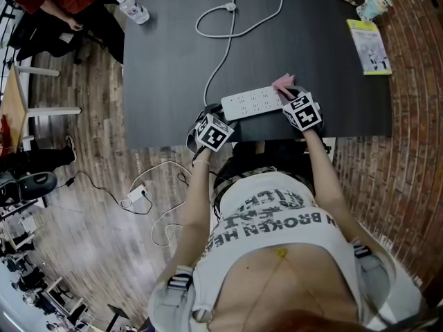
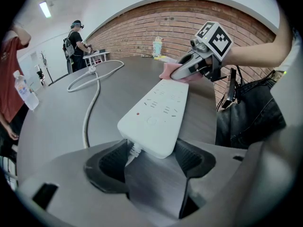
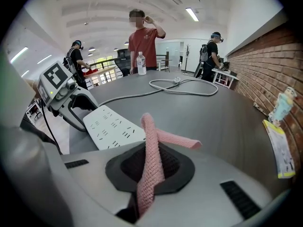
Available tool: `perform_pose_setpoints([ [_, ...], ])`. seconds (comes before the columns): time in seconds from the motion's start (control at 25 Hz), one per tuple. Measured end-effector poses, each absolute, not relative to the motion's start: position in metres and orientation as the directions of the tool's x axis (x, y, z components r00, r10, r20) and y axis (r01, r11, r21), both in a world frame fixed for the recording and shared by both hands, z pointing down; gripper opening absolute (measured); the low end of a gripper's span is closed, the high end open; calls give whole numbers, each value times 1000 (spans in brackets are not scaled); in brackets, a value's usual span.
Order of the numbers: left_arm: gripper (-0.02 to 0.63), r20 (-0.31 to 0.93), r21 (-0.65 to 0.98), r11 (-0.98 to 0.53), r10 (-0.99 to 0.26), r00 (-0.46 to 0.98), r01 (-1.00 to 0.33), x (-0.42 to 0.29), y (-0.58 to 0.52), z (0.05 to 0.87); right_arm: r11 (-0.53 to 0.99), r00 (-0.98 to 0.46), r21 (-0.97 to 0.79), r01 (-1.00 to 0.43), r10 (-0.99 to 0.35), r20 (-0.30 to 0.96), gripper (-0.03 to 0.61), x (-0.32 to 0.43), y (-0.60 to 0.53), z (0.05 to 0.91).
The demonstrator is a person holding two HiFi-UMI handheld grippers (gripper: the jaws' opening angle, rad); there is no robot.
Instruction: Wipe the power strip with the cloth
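A white power strip [image 1: 252,102] lies near the front edge of the black table [image 1: 173,61], and its cord [image 1: 220,68] runs off to a loop at the far side. My left gripper [image 1: 220,115] is shut on the strip's cord end [image 2: 151,126]; both pads press its sides. The right gripper [image 1: 291,94] is shut on a pink cloth [image 3: 152,150], which sticks up between the jaws and flops over. That cloth [image 1: 283,83] rests at the strip's other end. In the left gripper view the right gripper [image 2: 189,67] holds the cloth [image 2: 166,72] against the strip's far end.
A water bottle [image 1: 133,9] stands at the table's far left corner, where a person in red stands. A yellow-green leaflet [image 1: 369,45] and a small pale figure [image 1: 376,5] lie at the far right. Another cord and a white adapter [image 1: 136,196] lie on the wooden floor.
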State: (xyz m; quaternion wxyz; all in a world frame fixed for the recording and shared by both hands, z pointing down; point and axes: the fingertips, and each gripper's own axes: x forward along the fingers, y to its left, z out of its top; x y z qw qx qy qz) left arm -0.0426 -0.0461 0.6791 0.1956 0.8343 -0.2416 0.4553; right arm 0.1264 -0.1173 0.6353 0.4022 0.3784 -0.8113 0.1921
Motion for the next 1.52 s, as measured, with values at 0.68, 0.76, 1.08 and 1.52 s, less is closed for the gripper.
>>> perform_pose_setpoints([
  [0.68,296,851,105,-808,-229,473,-579,-38,-47,680,924,-732,-198,-326,-114,672,17,-22,-63,604],
  [0.76,296,850,102,-809,-232,474,-579,-39,-47,680,939,-725,-207,-274,-60,687,17,-37,-53,611],
  [1.08,296,846,101,-810,-236,478,-577,-37,-49,681,955,-686,-221,-198,26,727,17,-63,-39,631],
  [1.52,297,842,103,-812,-237,486,-575,-41,-47,679,953,-635,-194,-232,3,773,17,-69,-38,635],
])
